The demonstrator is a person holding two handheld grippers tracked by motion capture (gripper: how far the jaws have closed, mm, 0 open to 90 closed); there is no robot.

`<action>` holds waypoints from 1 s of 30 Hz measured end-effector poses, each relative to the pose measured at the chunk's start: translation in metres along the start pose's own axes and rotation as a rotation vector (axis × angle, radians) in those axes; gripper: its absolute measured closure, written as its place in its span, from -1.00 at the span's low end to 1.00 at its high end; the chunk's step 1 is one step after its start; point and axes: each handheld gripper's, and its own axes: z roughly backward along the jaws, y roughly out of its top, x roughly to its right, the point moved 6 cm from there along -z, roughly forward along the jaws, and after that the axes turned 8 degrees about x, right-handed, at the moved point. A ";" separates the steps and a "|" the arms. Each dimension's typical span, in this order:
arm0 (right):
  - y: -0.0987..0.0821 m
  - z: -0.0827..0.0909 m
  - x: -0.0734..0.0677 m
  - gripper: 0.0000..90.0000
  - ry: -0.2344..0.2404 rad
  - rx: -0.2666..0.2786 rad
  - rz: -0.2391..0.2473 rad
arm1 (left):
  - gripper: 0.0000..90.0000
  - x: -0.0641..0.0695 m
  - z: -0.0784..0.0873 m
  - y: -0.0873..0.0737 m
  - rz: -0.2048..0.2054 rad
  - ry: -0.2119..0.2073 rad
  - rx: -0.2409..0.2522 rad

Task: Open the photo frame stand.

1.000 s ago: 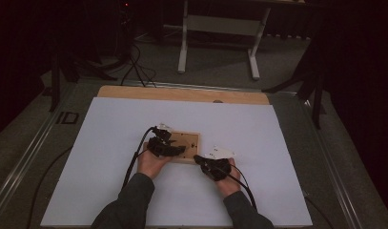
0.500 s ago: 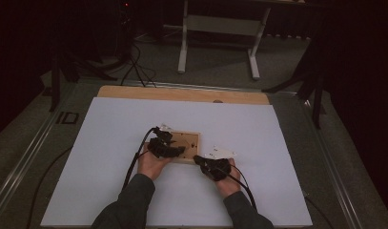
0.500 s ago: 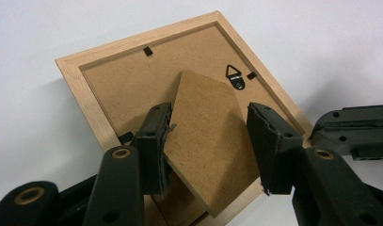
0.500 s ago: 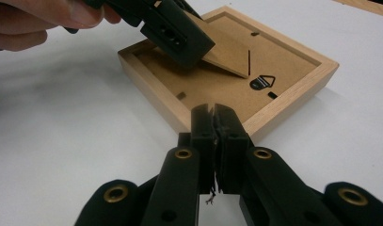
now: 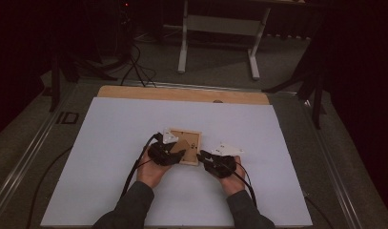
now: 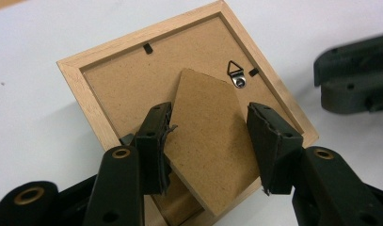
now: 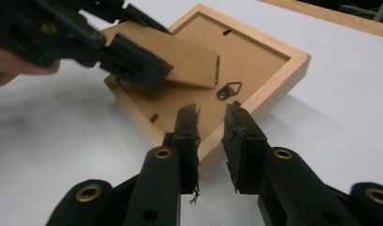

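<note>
Left gripper (image 6: 208, 136) jaws wide; right gripper (image 7: 211, 129) jaws just parting.

Left tool (image 6: 210, 143) astride raised cardboard stand (image 6: 210, 141) of face-down wooden picture frame (image 6: 99, 77) on white table (image 6: 34, 136).

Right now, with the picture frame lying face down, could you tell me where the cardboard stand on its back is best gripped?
Grip the cardboard stand across its two long edges, near its free pointed end, coming from the frame's lower edge. It tilts up off the backing there, leaving room for jaws, as the left gripper shows.
</note>
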 end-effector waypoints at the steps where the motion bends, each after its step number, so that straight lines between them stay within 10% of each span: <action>1: 0.001 0.001 0.001 0.64 -0.001 0.001 -0.002 | 0.17 0.001 0.002 0.000 -0.012 0.006 0.003; 30: 0.023 -0.016 0.015 0.05 0.021 -0.005 -0.124 | 0.17 0.022 0.032 -0.024 -0.164 0.075 0.122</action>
